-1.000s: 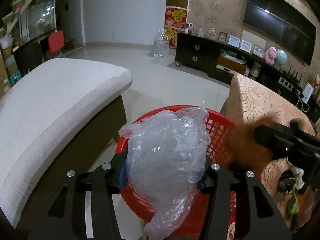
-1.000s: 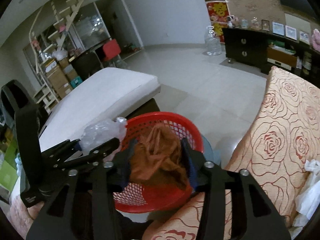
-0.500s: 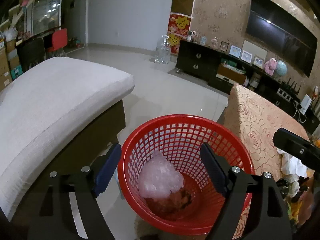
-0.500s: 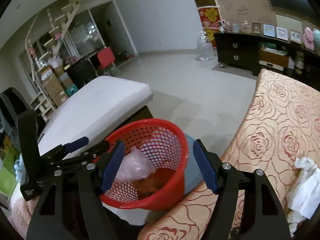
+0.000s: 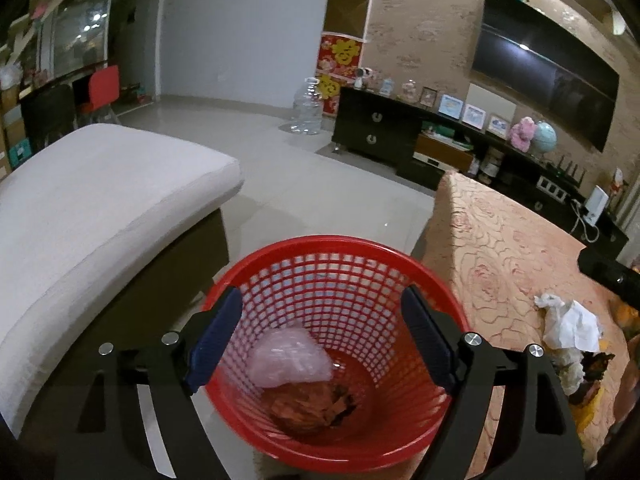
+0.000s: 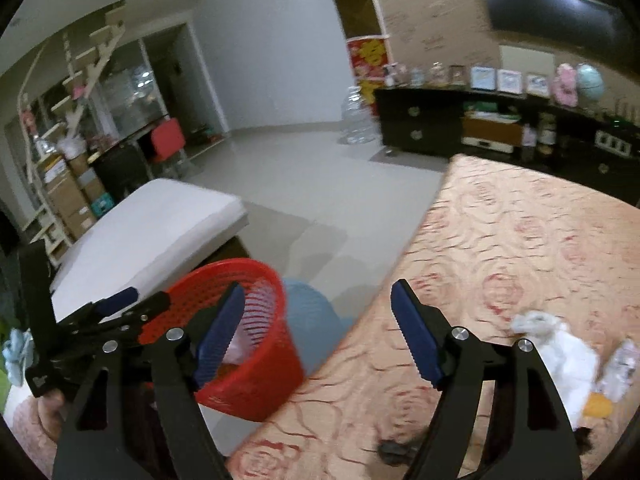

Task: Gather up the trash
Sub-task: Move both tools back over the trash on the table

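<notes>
We are holding both tongs released; white tissue point(image 6: 560, 344) is lying right of right tongs point(image 6: 316, 332), nearer than left tongs point(image 5: 320, 340).

Left tool point(image 5: 322, 336) and right tool point(image 6: 316, 332) both gape wide, holding nothing.

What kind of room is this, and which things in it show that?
Most likely a home living room: a large wall-mounted television hangs above a long dark media cabinet holding framed photos, and a white cushioned sofa stands on the tiled floor.
</notes>
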Tool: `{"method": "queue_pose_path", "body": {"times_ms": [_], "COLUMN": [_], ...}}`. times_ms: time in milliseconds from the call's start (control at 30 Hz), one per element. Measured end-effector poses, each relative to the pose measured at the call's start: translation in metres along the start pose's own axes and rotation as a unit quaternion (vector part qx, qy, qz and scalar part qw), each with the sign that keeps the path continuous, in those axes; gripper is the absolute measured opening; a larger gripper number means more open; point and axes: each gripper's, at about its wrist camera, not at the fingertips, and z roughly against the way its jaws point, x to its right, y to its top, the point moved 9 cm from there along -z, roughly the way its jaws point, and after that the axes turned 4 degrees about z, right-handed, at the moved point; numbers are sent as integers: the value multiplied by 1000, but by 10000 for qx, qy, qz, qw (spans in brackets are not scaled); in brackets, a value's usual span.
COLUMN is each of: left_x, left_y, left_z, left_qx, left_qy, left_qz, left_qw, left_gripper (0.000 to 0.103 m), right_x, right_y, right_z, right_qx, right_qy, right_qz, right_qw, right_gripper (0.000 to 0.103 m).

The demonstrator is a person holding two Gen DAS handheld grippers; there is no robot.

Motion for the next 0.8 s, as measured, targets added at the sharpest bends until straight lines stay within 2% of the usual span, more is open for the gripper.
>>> {"method": "queue_pose_path", "body": {"times_ms": [200, 400, 633, 800], "left_x": [31, 61, 110, 148], "left_y": [-5, -13, -30, -48], "left_z": [0, 0, -3, -4], "left_qx": [-9, -50, -135, -261], "left_qy": [-224, -444, -711, -1036], "left_qz": [-247, -455, -930, -1280], "left_qw": [9994, 9980, 9930, 9860], "left_gripper": [79, 79, 79, 79], "right_x": [57, 104, 157, 191], "right_y": [-9, -26, -56, -79], "right_z": [38, 72, 115, 141], "right_qx": [137, 191, 261, 310], "right_qy": [-673, -1132, -1685, -2019], "right_qz": [-219, -499, -957, -1380], "right_qw": [9974, 9921, 9807, 9691], "right_gripper": [77, 77, 79, 82]}}
